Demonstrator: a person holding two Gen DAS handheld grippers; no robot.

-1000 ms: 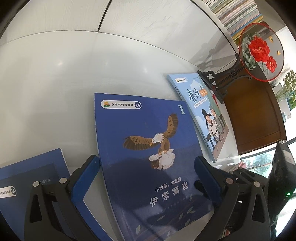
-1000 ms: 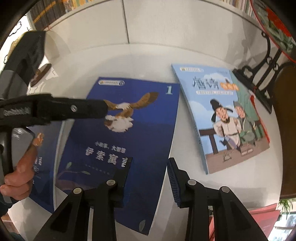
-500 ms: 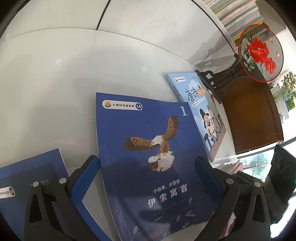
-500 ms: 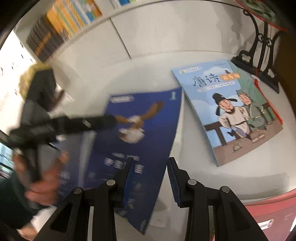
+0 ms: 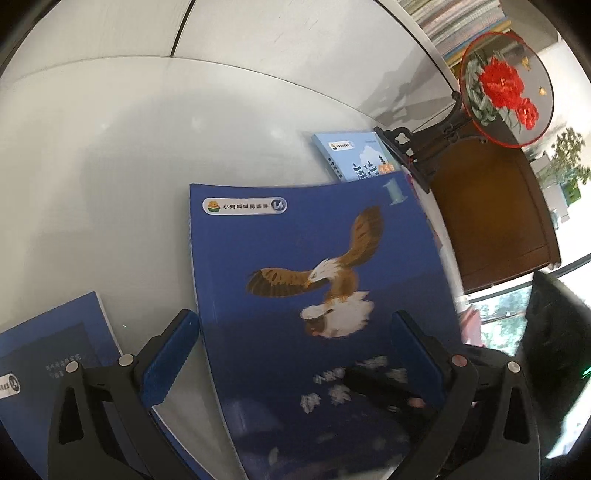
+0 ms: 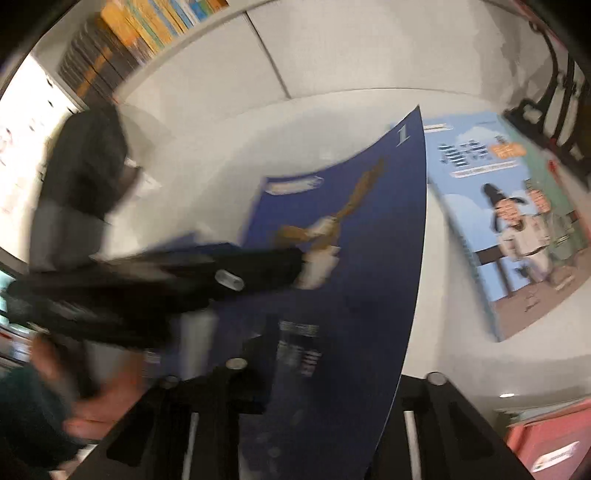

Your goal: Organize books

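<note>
The right gripper (image 6: 314,398) has just been closing on the near edge of the eagle book (image 5: 317,295), and its jaws now pinch that cover between them; the far edge lifts and bows off the white table (image 5: 110,147), likely so the book can be carried onto a pile; the left gripper (image 5: 295,362) hangs over the same book with its blue pads (image 5: 170,354) spread wide on either side, touching nothing that can be seen, perhaps waiting to steady or take it. The left view shows what the right cannot: a second dark-blue book (image 5: 48,369) lying flat at the lower left, and a round fan (image 5: 506,85) with red flowers on a dark stand behind; it also shows the eagle cover hiding most of the pale-blue book (image 5: 351,155). The right view, blurred, shows that pale-blue book (image 6: 509,229) nearly whole, flat on the table just right of the raised cover, plus a hand (image 6: 99,402) holding the left gripper and shelved spines (image 6: 140,29) above.
</note>
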